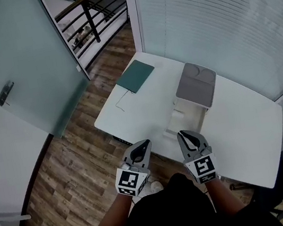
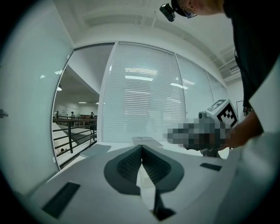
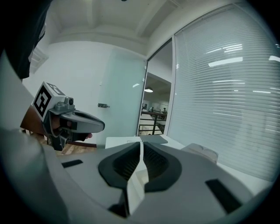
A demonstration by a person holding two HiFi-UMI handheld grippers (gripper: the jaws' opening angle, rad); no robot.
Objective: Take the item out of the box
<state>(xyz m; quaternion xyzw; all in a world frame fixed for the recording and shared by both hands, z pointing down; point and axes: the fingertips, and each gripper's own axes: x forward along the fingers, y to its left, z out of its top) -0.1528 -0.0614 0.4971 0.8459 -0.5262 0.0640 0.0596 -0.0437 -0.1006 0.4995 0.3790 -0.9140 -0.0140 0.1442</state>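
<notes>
Left gripper and right gripper: jaws together or all but, nothing between them. White box with raised grey lid sits mid-table, just ahead. Item inside not visible. Probably light; grip a raised edge, gently.

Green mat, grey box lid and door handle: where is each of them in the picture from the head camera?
green mat (image 1: 135, 76), head view, middle of its top face.
grey box lid (image 1: 196, 84), head view, centre of the lid's grey surface.
door handle (image 1: 5, 94), head view, middle of the lever.
</notes>
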